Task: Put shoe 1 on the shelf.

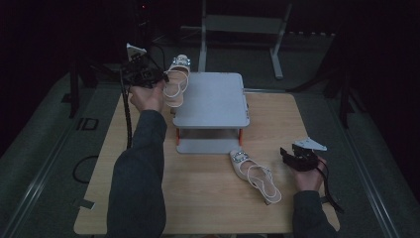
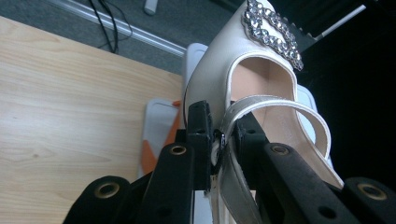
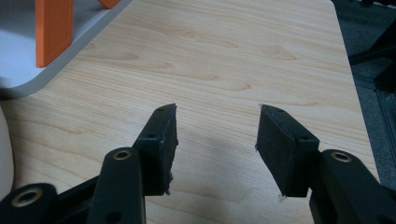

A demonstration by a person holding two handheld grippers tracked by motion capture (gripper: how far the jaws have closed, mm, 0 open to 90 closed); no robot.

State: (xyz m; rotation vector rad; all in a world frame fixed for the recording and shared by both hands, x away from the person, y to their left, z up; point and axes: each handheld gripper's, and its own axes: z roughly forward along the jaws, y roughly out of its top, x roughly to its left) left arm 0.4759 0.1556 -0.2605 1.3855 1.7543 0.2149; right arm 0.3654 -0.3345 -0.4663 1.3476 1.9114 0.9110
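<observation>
The left tool (image 1: 157, 78) is clenched on the strap of one white shoe (image 1: 177, 82) at the grey rack's (image 1: 213, 99) top-left edge, the right tool (image 3: 215, 147) is released, and the second shoe (image 1: 255, 175) remains on the surface (image 1: 208, 198), so roughly half appears left.

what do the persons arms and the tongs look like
Both arms wear dark grey long sleeves. The left tongs and right tongs are black, each topped by a grey three-cornered plate and trailing a black cable. Their flat black jaws carry brass-coloured rivets.
</observation>
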